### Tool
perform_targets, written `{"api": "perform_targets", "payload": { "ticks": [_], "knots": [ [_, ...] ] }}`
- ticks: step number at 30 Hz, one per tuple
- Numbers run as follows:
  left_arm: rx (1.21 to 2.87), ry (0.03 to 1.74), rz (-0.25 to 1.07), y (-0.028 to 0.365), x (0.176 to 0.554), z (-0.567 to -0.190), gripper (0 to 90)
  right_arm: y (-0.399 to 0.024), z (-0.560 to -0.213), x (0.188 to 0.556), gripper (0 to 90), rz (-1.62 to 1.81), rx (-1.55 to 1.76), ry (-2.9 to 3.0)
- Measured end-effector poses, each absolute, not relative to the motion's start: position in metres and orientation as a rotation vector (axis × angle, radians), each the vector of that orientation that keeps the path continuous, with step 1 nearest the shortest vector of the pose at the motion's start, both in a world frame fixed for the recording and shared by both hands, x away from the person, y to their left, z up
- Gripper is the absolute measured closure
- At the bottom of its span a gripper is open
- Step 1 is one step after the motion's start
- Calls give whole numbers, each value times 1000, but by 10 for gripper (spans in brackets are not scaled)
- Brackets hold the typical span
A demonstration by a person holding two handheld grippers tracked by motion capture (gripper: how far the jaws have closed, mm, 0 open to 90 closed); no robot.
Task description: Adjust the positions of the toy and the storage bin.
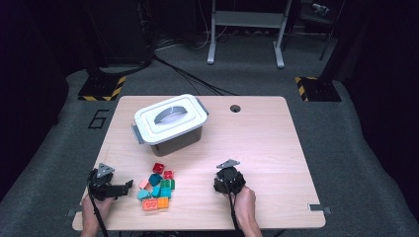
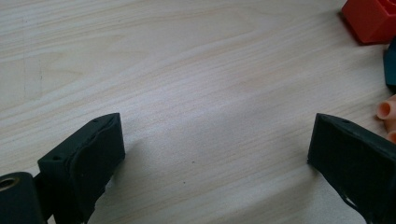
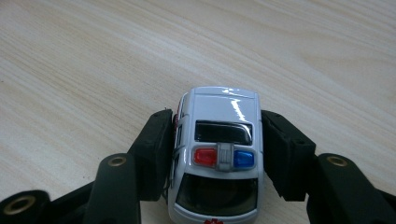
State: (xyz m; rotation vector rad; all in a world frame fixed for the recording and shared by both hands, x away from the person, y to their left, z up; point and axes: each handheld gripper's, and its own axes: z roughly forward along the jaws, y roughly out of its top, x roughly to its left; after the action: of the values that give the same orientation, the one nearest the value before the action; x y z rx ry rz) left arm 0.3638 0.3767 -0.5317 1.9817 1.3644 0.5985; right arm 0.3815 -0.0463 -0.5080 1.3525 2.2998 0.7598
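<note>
A white toy police car [image 3: 225,108] with a red and blue light bar stands on the wooden table, its nose pointing away from me. My right gripper [image 3: 217,140] is shut on it, one black pad against each side of the car. From above, the right gripper [image 1: 229,179] sits at the table's front middle and covers the car. My left gripper [image 1: 128,186] lies at the front left with its jaws wide open toward the bricks. In its own view the left gripper [image 2: 215,135] has nothing but bare wood between the jaws.
A pile of several coloured bricks [image 1: 157,187] lies just right of the left gripper; a red brick [image 2: 371,18] and a peach one [image 2: 386,109] edge into its view. A grey lidded box [image 1: 170,123] stands behind them. The table [image 1: 267,143] has a cable hole [image 1: 235,108].
</note>
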Motion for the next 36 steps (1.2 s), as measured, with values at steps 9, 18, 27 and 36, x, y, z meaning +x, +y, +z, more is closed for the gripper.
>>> {"api": "perform_targets", "payload": {
  "ticks": [9, 18, 27, 36],
  "knots": [
    [1987, 1365, 597, 377, 364, -531, 36, -47, -507, 378, 477, 767, 1341, 2284],
    [1987, 1365, 596, 377, 364, -531, 36, -54, -497, 376, 478, 819, 1337, 2248],
    [1984, 1364, 598, 377, 364, -532, 36, -65, -478, 370, 478, 886, 1325, 2198],
    [1983, 1365, 599, 377, 364, -532, 36, -84, -464, 365, 478, 916, 1323, 2150]
  ]
}}
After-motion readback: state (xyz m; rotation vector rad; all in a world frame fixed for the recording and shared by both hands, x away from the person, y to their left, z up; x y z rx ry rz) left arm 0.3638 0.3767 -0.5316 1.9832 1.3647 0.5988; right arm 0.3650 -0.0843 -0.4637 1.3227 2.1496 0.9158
